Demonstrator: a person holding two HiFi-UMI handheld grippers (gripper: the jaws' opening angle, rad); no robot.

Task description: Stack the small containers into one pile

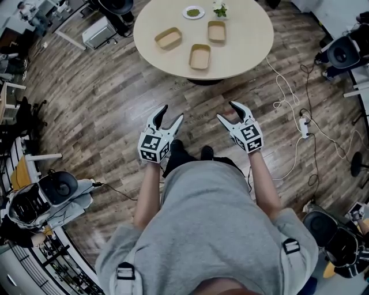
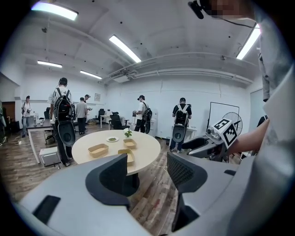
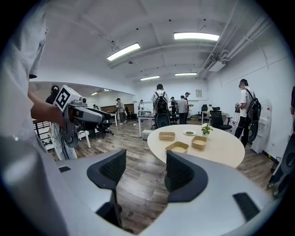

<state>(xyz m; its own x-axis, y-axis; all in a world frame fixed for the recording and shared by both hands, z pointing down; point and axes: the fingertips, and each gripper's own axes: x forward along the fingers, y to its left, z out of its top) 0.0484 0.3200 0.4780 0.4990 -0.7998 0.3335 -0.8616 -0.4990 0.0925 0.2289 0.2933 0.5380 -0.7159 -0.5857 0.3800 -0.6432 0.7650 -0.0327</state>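
Note:
Three small tan containers sit apart on the round table (image 1: 253, 57): one at the left (image 1: 168, 38), one nearest me (image 1: 200, 56), one at the back right (image 1: 217, 31). Both grippers hang over the wooden floor, well short of the table. My left gripper (image 1: 173, 113) is open with nothing between its jaws, and so is my right gripper (image 1: 226, 110). In the left gripper view the open jaws (image 2: 147, 170) frame the table, with the containers (image 2: 97, 149) far ahead. Past the open right jaws (image 3: 145, 173), the right gripper view shows the same containers (image 3: 177, 147).
A small plate of green stuff (image 1: 194, 12) and a little plant (image 1: 219, 8) stand at the table's far side. Cables and a power strip (image 1: 304, 124) lie on the floor at right. Office chairs, desks and several people with backpacks stand beyond the table.

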